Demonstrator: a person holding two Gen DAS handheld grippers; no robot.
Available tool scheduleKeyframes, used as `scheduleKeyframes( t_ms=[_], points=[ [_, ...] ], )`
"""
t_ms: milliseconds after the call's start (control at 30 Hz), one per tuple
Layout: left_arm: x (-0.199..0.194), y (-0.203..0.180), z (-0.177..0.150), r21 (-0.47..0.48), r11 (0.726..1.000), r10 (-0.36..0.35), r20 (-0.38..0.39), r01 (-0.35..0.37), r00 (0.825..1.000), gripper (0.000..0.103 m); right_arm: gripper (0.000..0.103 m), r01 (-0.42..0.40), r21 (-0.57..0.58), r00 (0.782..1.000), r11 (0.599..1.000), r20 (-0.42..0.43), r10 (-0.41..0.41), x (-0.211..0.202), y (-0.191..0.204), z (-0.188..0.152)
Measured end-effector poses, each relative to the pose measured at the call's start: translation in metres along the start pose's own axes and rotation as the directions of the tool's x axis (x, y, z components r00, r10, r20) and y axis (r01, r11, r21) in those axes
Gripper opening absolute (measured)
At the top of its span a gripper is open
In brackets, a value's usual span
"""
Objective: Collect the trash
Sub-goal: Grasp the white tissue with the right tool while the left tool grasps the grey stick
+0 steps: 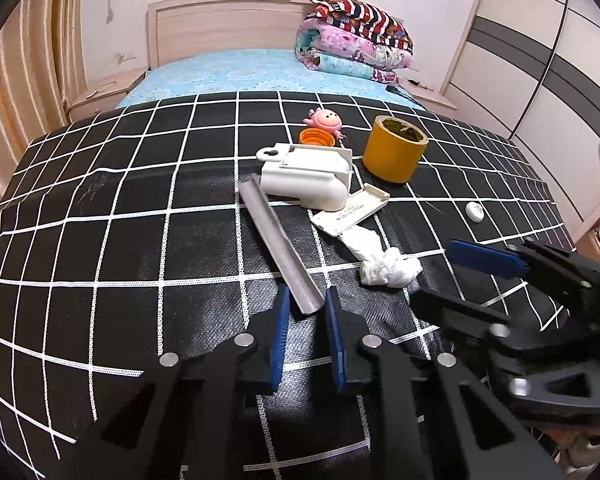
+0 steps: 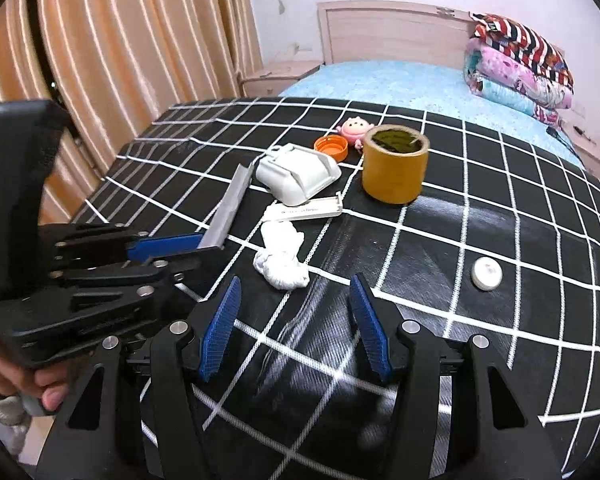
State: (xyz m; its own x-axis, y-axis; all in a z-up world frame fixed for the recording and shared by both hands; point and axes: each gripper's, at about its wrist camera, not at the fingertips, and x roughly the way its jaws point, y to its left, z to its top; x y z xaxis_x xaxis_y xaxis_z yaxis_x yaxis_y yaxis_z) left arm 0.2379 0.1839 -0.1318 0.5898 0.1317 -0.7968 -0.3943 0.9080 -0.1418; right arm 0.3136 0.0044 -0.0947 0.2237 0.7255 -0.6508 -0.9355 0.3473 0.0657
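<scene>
The near cloth [image 2: 440, 240] and its right side are left open, broken only by a small white cap [image 2: 485, 274]; the middle is crowded by tissue [image 2: 281, 266], grey strip [image 1: 278, 246], white box [image 1: 304, 178] and tape roll [image 2: 395, 163].

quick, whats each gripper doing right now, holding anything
left gripper: closed on the near end of the grey strip.
right gripper: open, holding nothing, just short of the crumpled tissue.
</scene>
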Motion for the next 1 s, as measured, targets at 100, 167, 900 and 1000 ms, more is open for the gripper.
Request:
scheduleKeyframes(
  t_ms=[100,167,900,1000],
  points=[
    [-0.002,0.002,-0.002,-0.015,1.0,0.001,0.008,-0.001,1.0,0.016,0.056,0.036,-0.028,0.999,0.999,-0.013,-0.036,0.011,0.005,0.002],
    [-0.004,0.002,-0.003,-0.015,1.0,0.014,0.014,-0.014,1.0,0.015,0.048,0.053,-0.049,0.998,0.997,-0.014,-0.054,0.014,0.008,0.004],
    [-0.067,-0.003,-0.034,-0.011,1.0,0.009,0.094,-0.008,0.996,0.012,0.018,0.046,-0.017,0.999,0.999,0.016,-0.046,-0.026,0.026,-0.022],
    [-0.079,-0.008,-0.043,0.001,1.0,0.007,0.105,-0.007,0.994,0.012,0.018,0.051,-0.02,0.998,0.998,0.03,-0.051,-0.041,0.034,-0.029]
  ],
)
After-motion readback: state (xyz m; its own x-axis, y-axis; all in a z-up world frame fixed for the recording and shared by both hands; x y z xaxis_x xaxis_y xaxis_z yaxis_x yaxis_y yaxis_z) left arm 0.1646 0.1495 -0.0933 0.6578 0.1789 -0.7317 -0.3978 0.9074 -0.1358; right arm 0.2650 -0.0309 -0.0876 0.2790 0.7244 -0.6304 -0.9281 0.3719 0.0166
